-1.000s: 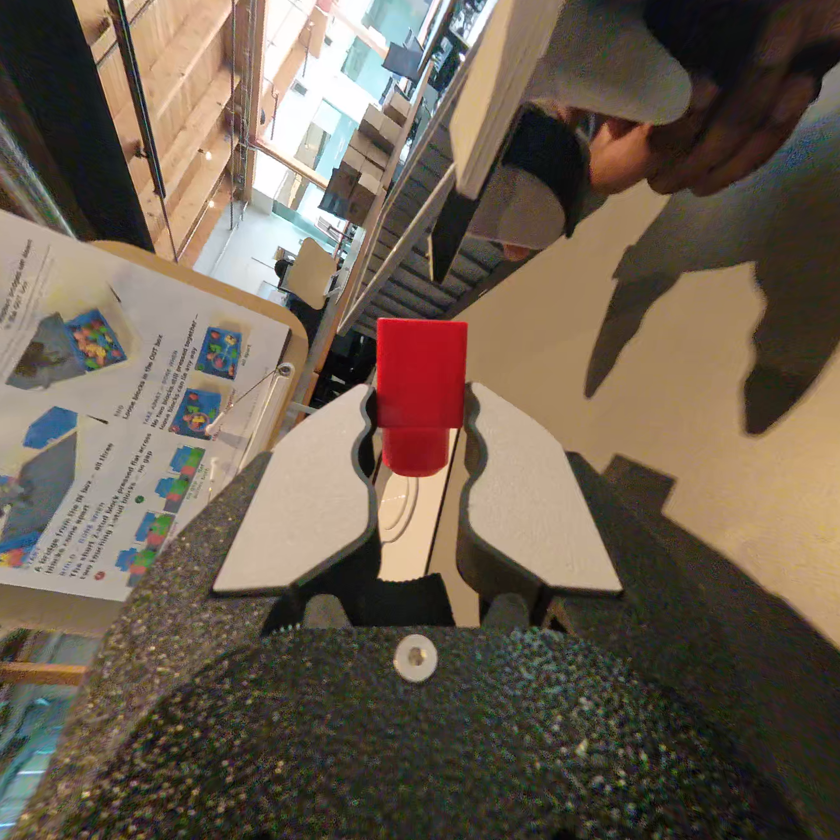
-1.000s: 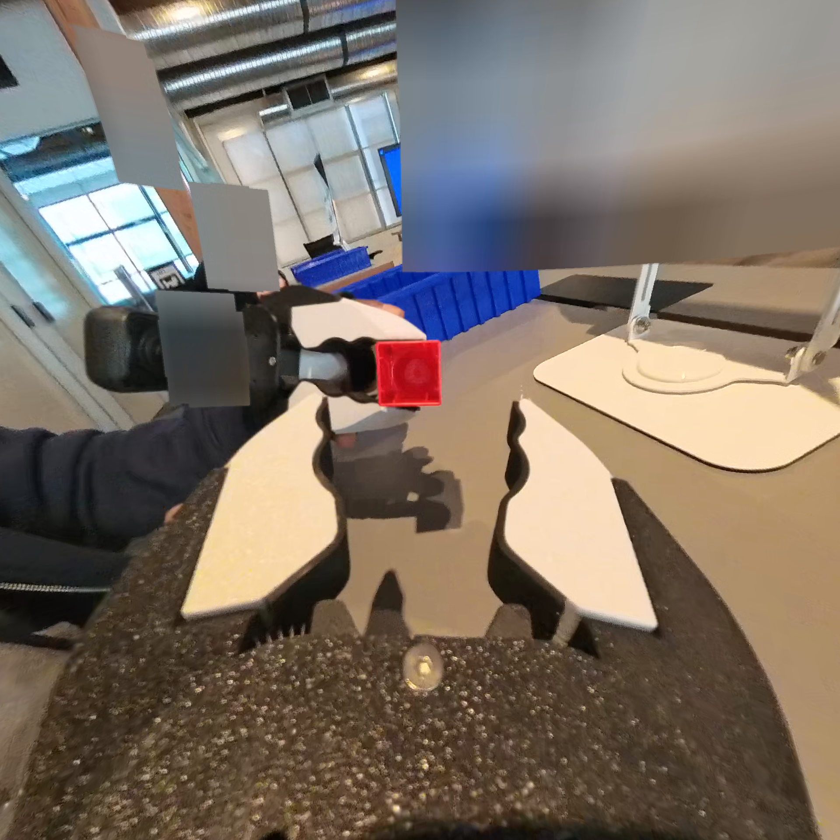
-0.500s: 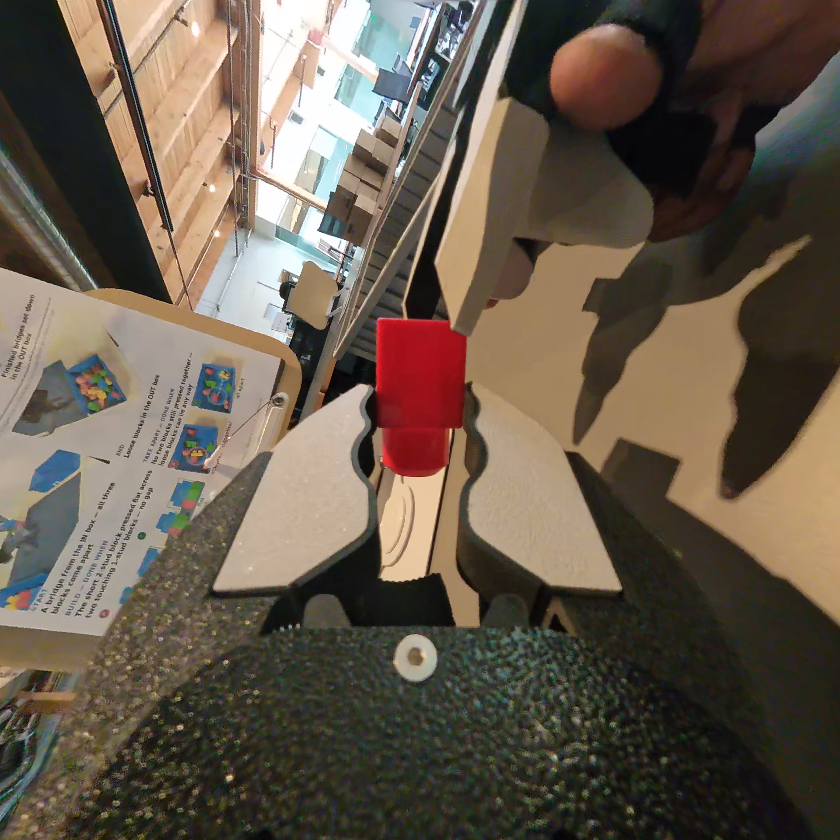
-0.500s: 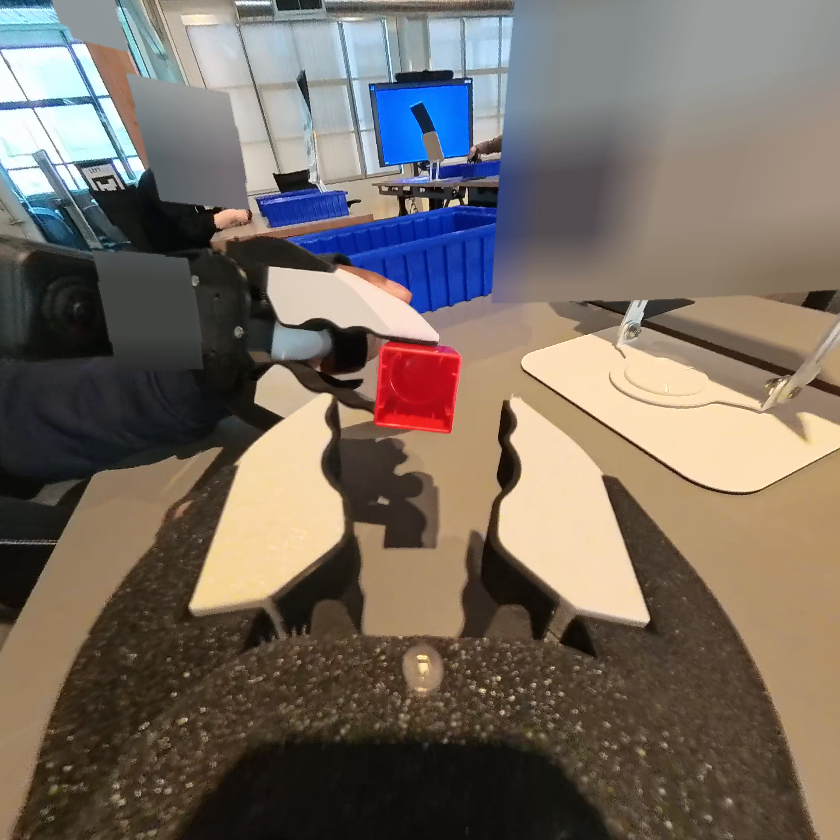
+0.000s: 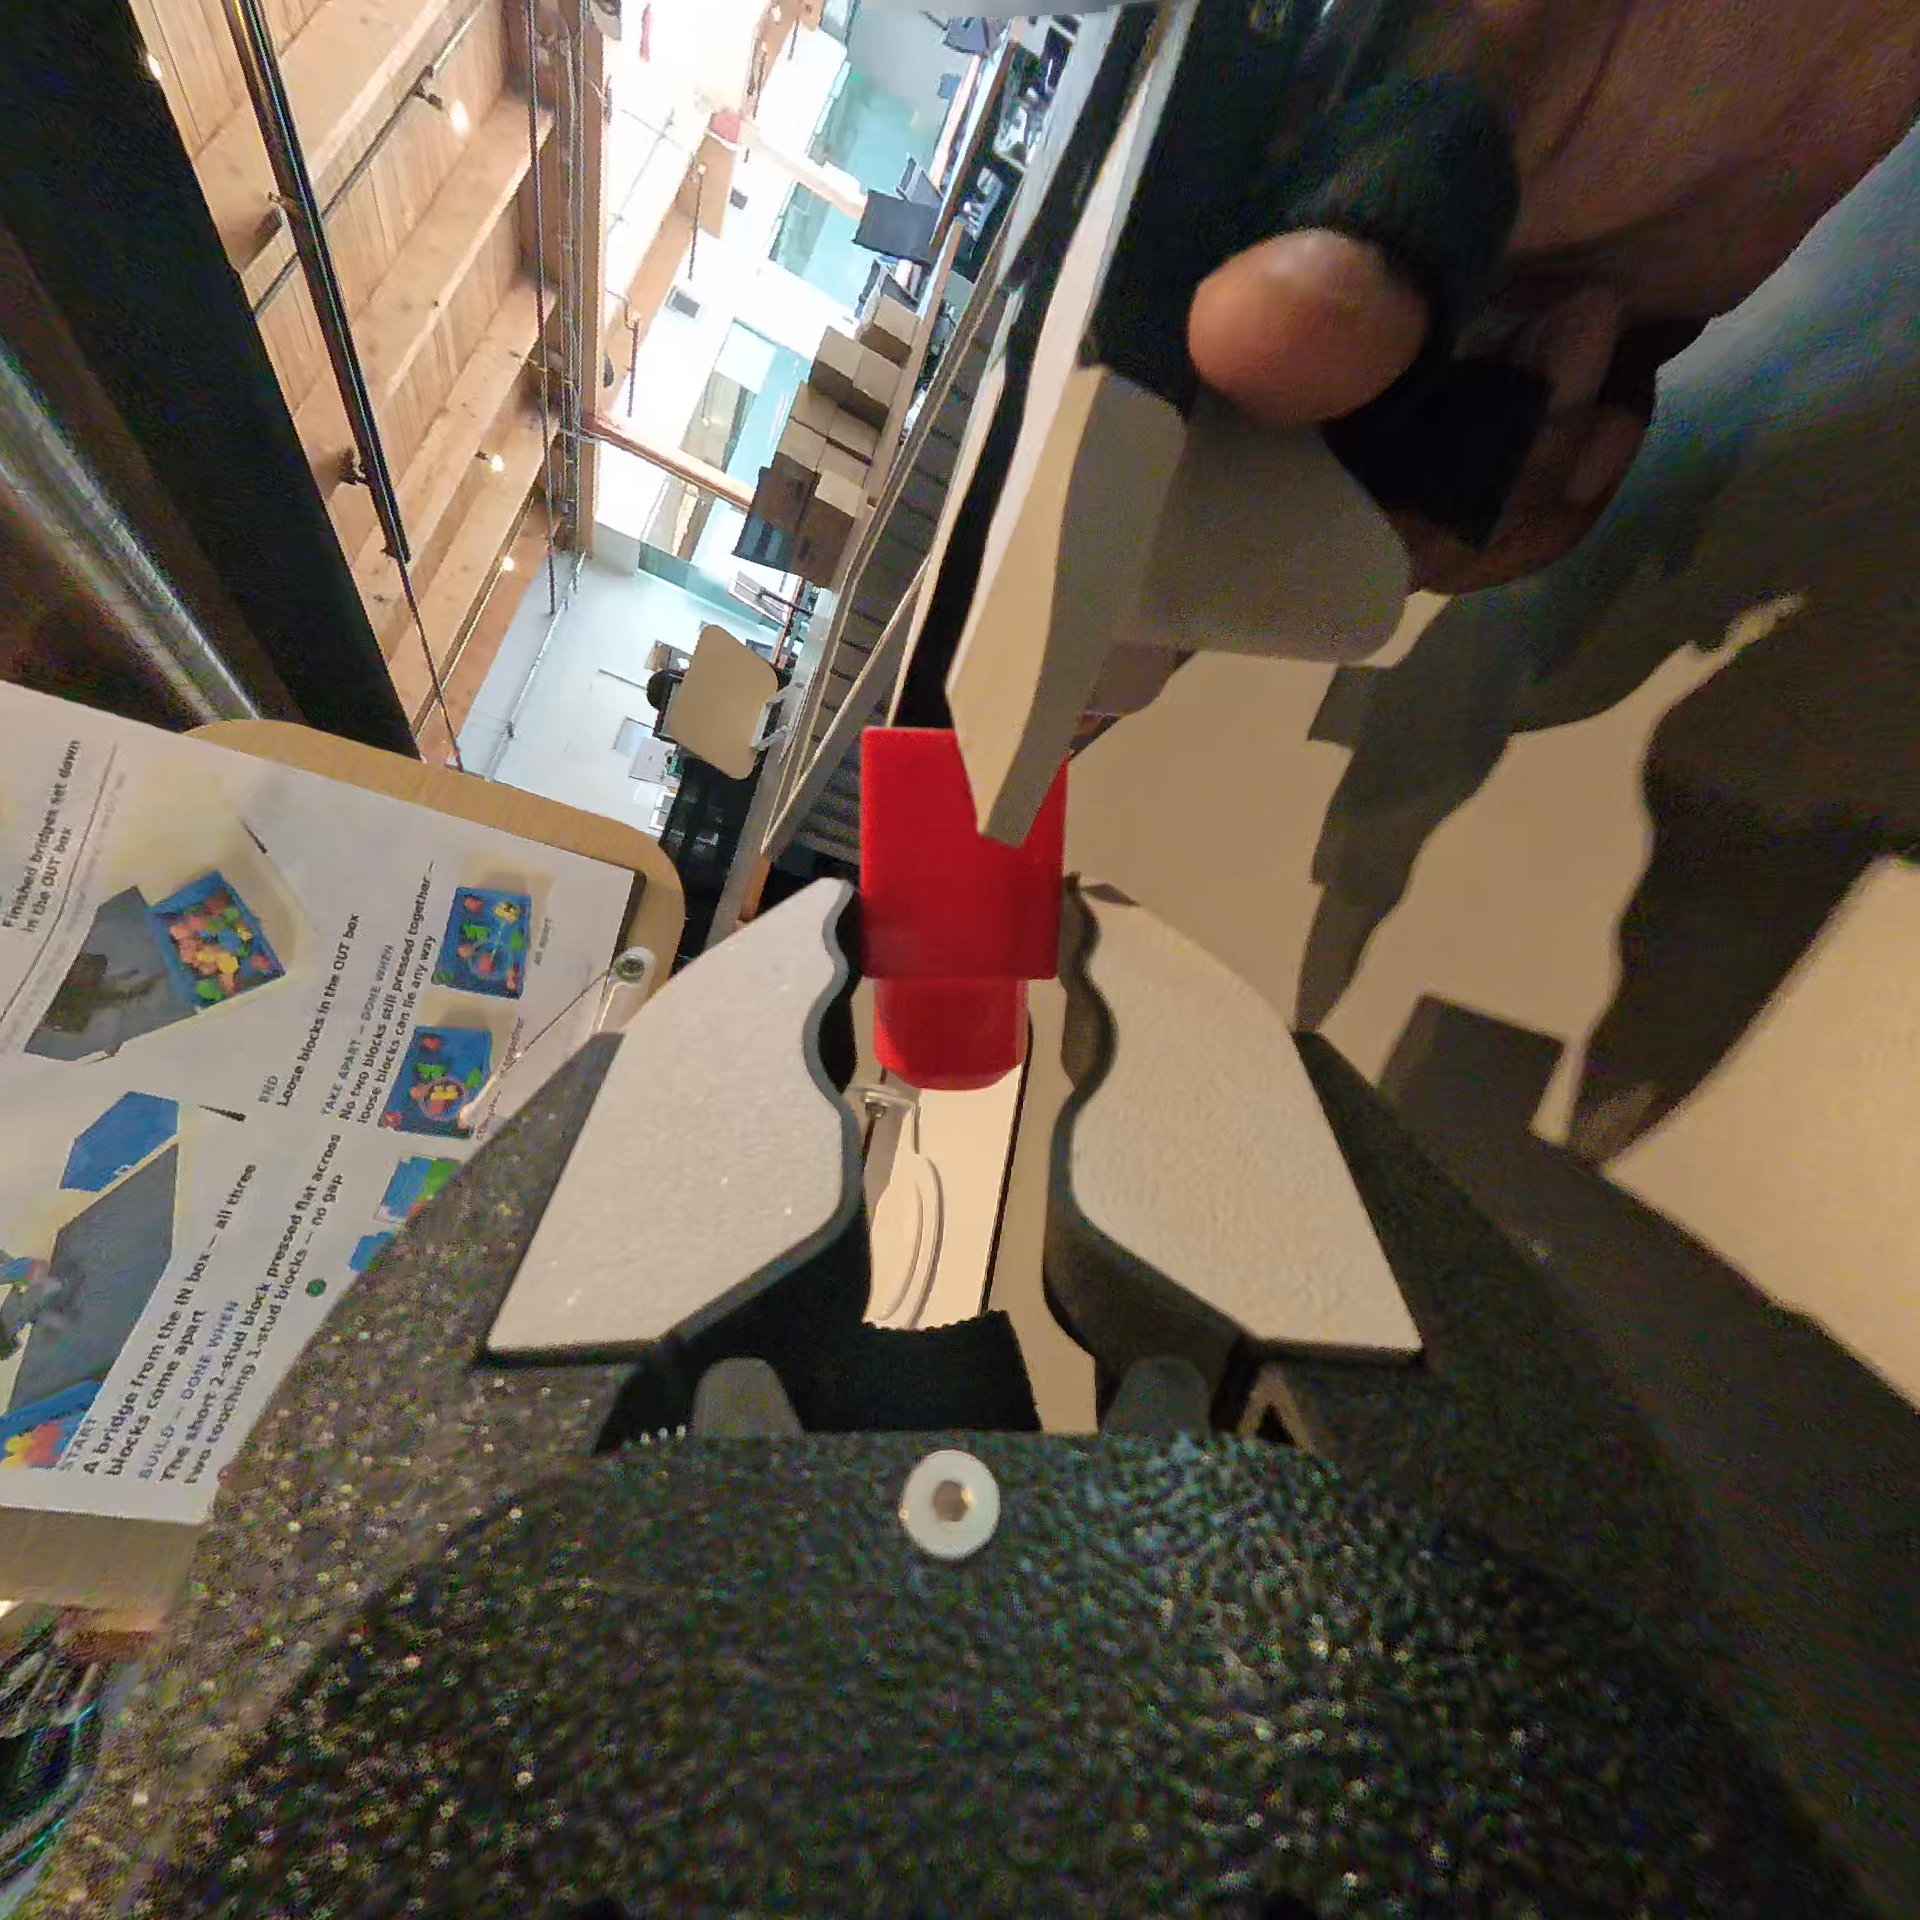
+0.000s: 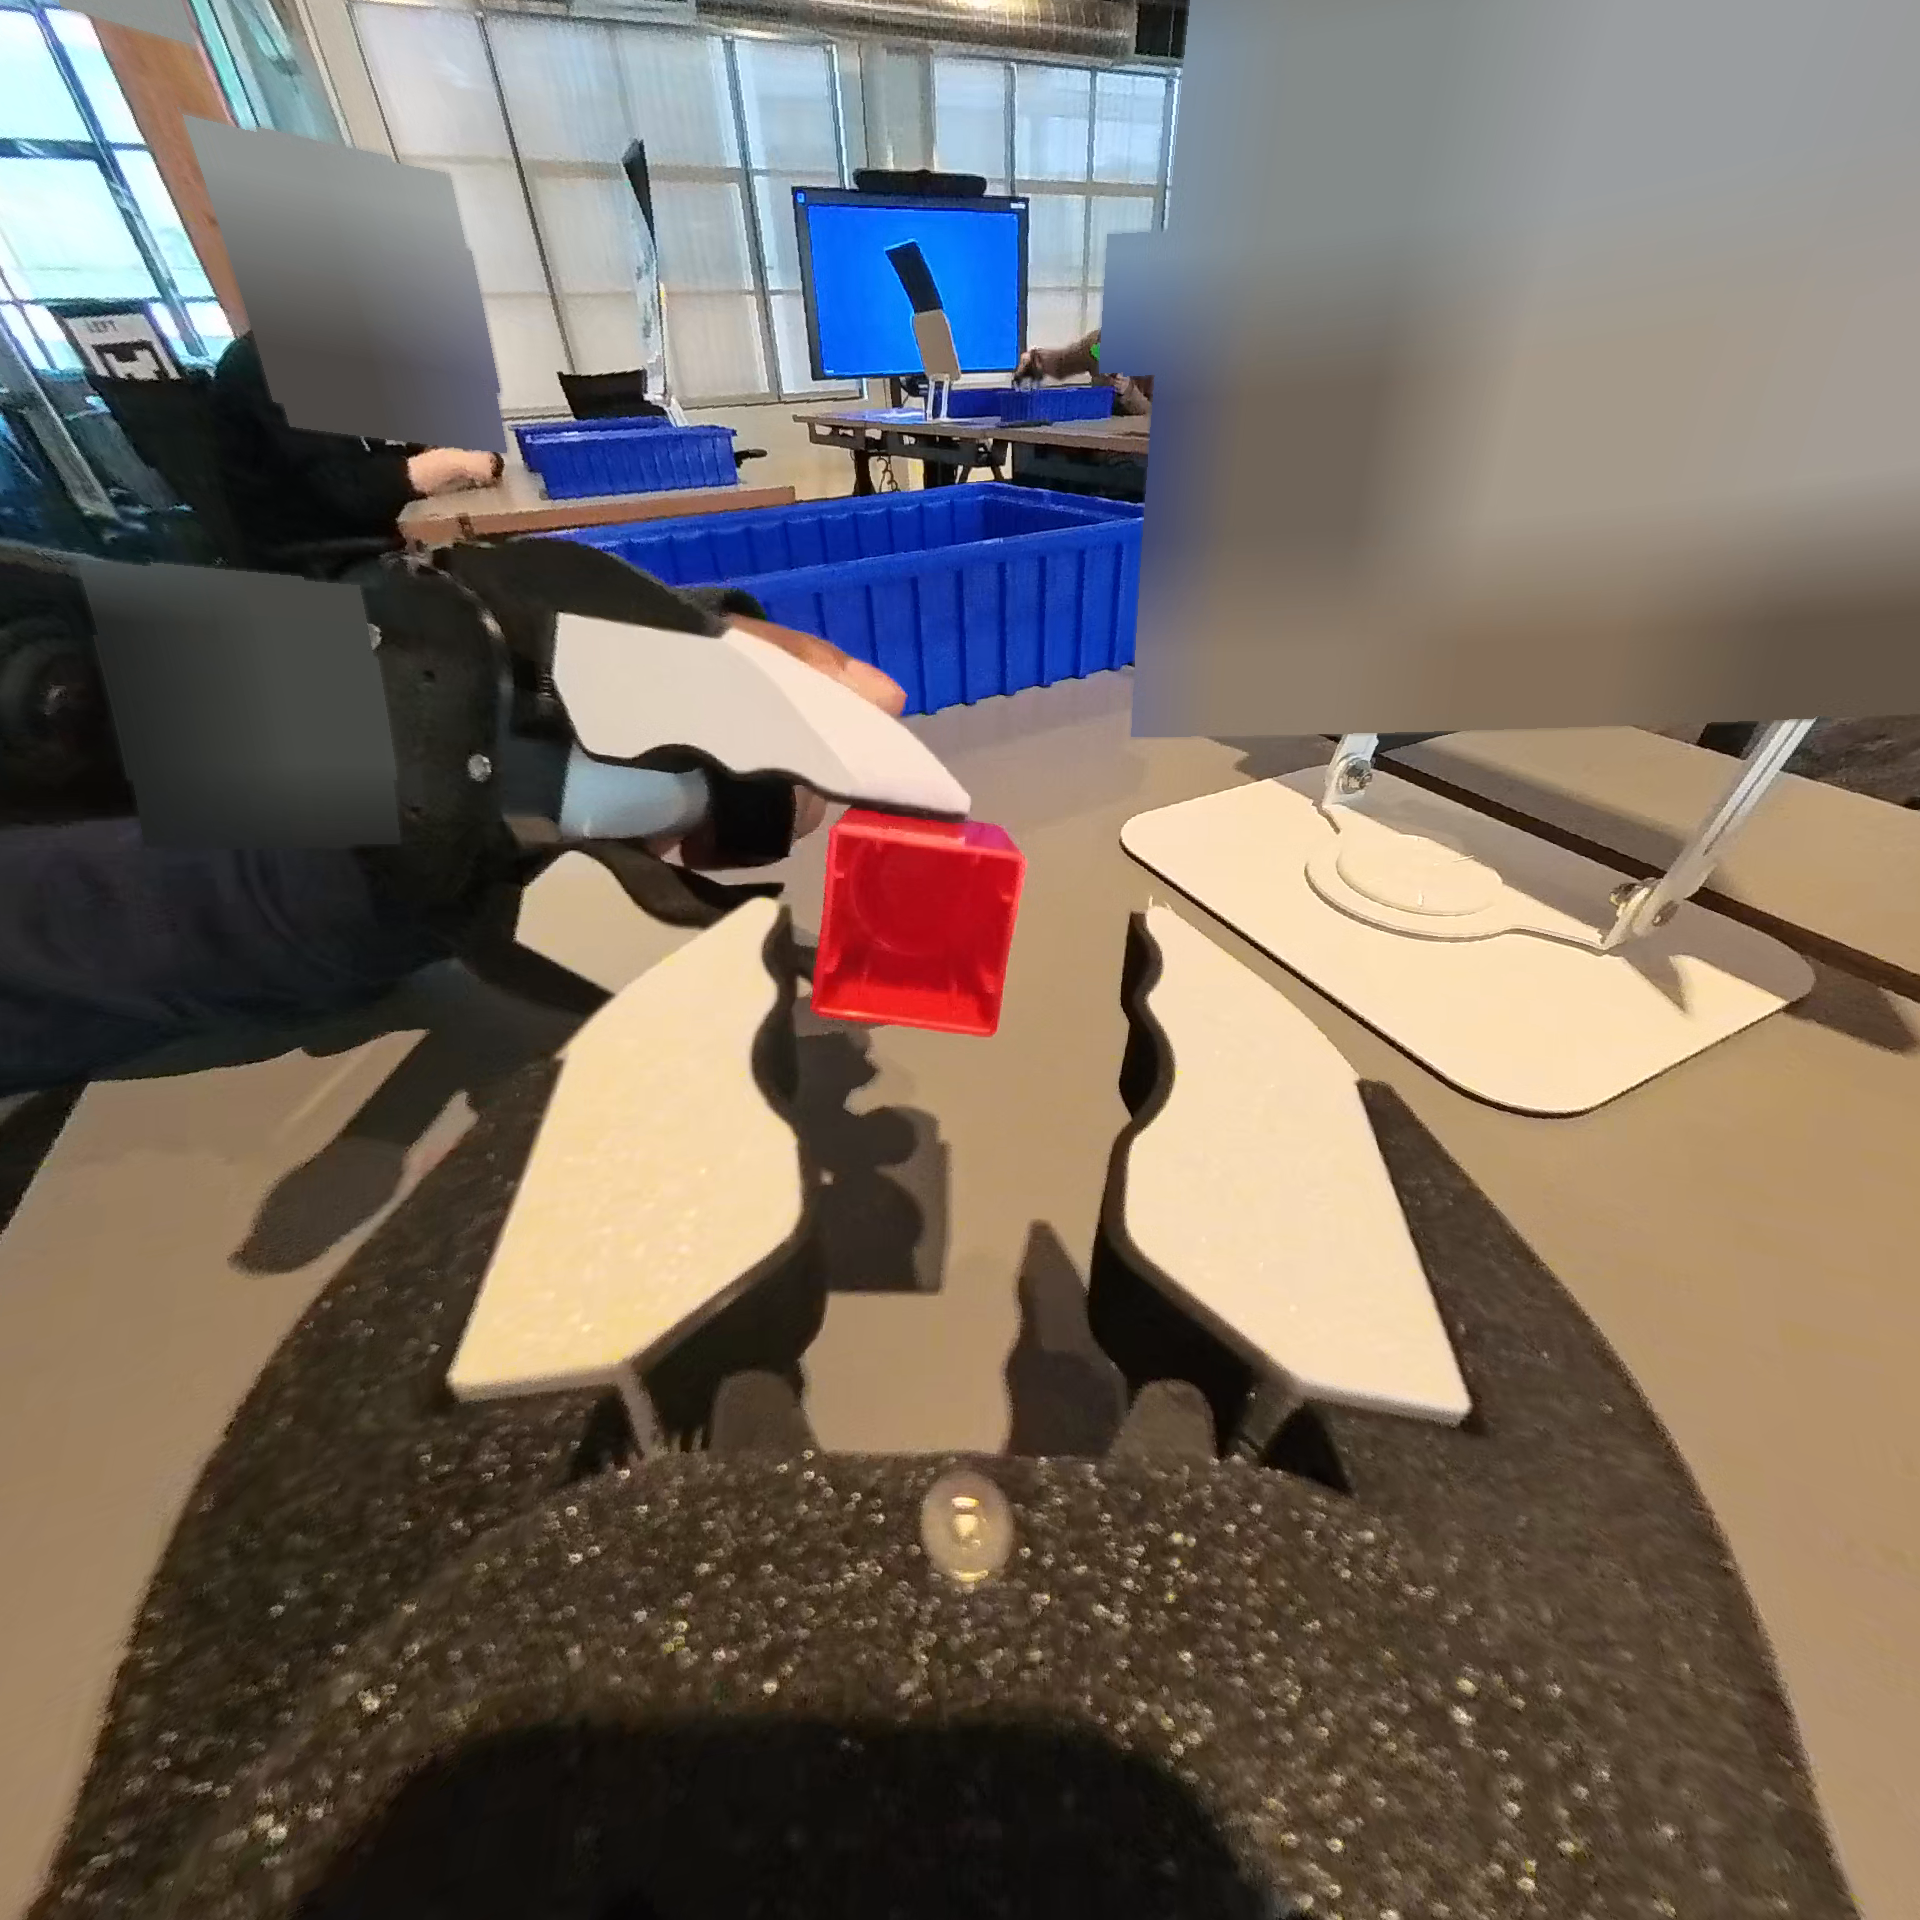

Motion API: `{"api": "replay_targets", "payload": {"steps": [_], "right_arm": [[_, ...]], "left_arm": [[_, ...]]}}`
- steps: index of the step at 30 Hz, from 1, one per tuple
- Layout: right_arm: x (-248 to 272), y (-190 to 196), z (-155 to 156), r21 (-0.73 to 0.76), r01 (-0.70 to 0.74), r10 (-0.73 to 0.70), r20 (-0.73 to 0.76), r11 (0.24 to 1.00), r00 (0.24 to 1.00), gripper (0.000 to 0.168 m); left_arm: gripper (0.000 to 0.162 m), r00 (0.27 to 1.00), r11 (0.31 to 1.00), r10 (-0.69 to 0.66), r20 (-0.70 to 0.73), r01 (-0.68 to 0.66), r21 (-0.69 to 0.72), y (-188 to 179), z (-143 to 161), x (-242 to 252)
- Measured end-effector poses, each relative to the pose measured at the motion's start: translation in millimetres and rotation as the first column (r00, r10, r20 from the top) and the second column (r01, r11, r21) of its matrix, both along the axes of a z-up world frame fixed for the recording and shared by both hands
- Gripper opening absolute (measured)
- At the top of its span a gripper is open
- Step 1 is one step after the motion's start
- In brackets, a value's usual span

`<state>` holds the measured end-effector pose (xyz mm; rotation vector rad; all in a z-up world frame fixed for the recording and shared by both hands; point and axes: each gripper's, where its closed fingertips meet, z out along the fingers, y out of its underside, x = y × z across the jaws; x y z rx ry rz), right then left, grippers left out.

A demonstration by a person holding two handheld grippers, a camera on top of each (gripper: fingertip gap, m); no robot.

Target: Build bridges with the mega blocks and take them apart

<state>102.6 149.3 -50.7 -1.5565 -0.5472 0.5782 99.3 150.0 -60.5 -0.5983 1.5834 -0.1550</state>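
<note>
Left gripper [image 5: 961, 935]: fingers narrow, pinching a single red block [image 5: 951, 914] at frame centre in the left wrist view, its stud pointing back toward the camera.

Right gripper [image 6: 961, 966]: fingers wide and empty at lower centre of the right wrist view, the red block [image 6: 914, 925] just beyond their tips, its hollow underside facing the lens.

What changed: over the last second the right gripper has closed in on the block; it stood well apart a second ago, and in the left wrist view one of its pale fingers [image 5: 1013, 644] now overlaps the block's upper right corner. The left gripper's grip has not altered.

Meaning for the task: this looks like a hand-over or a two-gripper pull on a lone block, with no bridge in sight; whether the finger actually touches the block cannot be told.

Surface: a plain grey-tan table [image 6: 1558, 1299], bare under the grippers apart from their shadows; a white stand base [image 6: 1455, 987] with metal struts sits at right.

Left side: a printed instruction sheet [image 5: 260, 1039] on a wooden board fills the left edge of the left wrist view.

Room: blue bins [image 6: 904, 592] line the table's far edge at mid-frame, a blue screen [image 6: 914, 281] and tall windows behind, other people at further tables.
</note>
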Motion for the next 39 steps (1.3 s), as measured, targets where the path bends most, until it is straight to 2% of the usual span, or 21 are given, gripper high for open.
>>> {"api": "replay_targets", "payload": {"steps": [35,39], "right_arm": [[4.7,2.8,-5.6,0.004,0.045,-0.045,0.065,0.999,0.997,0.037],[2.4,1.1,-5.3,0.009,0.031,-0.031,0.074,0.999,0.997,0.029]], "left_arm": [[0.036,1.000,1.000,0.022,0.002,-0.022,0.004,0.5,-3.7,5.7],[0.036,1.000,1.000,0.017,0.005,-0.017,0.005,-1.2,-2.2,5.2]]}}
